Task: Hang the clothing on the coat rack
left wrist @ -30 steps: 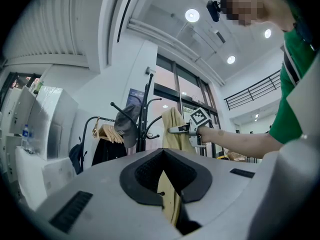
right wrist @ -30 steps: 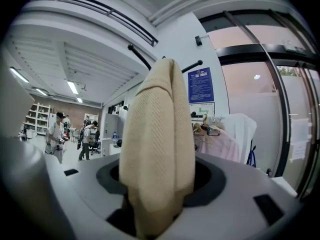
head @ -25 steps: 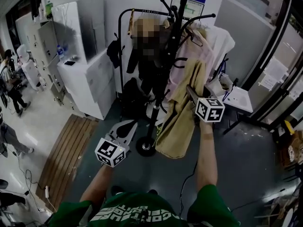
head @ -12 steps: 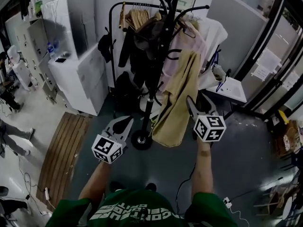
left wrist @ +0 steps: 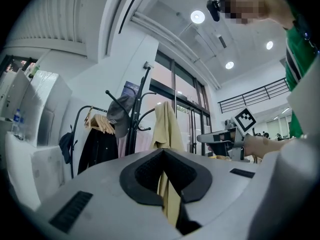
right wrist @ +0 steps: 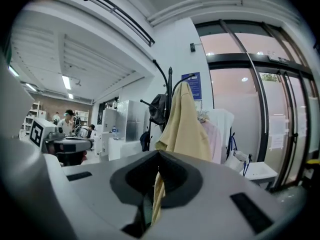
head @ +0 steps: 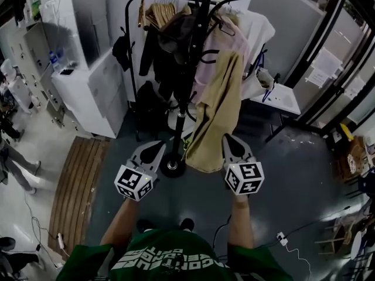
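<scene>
A tan garment (head: pixel 220 110) hangs from a hook of the black coat rack (head: pixel 190 69), draping down towards the rack's round base (head: pixel 171 167). My right gripper (head: pixel 233 142) is below and in front of its hem, apart from it. Its jaws have just been closing and now meet with nothing between them; the right gripper view shows the garment (right wrist: pixel 185 129) well beyond the tips (right wrist: pixel 159 153). My left gripper (head: pixel 153 150) hovers left of the base, shut and empty. In the left gripper view the garment (left wrist: pixel 165 129) hangs far beyond its tip (left wrist: pixel 162 151).
A dark cap, dark coats and a pink garment (head: pixel 208 57) hang on the rack, with a rail of wooden hangers (head: pixel 155 16) behind. White cabinets (head: pixel 94 86) stand left, a white table (head: pixel 278 98) right, glass doors (head: pixel 334 69) beyond. A wooden board (head: pixel 73 186) lies at left, where people (head: pixel 12 151) stand.
My right gripper has drawn back and down from the tan garment and its jaws have closed. The garment stays hanging on the rack. The left gripper has barely moved.
</scene>
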`<state>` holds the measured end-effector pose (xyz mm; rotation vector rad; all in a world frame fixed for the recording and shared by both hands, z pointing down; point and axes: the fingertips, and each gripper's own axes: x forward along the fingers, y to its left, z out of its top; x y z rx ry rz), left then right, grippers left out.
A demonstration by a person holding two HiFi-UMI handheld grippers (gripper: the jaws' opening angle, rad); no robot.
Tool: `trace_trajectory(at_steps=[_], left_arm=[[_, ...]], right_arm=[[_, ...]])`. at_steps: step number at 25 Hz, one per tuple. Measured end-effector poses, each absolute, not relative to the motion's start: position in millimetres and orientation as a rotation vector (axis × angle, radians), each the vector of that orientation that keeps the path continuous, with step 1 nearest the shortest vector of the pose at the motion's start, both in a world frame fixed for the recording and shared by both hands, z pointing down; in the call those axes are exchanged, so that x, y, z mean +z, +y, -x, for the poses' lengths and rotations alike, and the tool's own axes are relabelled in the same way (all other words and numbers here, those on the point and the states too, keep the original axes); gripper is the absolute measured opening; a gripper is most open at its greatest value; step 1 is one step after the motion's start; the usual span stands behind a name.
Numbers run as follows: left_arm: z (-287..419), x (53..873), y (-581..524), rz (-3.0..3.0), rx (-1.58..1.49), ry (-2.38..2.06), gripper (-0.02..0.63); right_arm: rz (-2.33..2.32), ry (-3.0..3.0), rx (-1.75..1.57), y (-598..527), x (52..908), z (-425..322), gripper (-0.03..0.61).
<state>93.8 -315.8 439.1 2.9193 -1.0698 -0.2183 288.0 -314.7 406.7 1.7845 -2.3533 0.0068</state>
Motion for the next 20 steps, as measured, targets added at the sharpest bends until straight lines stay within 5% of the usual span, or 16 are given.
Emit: trace_trajectory(at_steps=[20], left_arm=[[-96,479,-295,-2.865,-0.168,-0.976,0.005]], right_arm=[[-1.745,-2.322,0.214,-255,492,-257,0.009]])
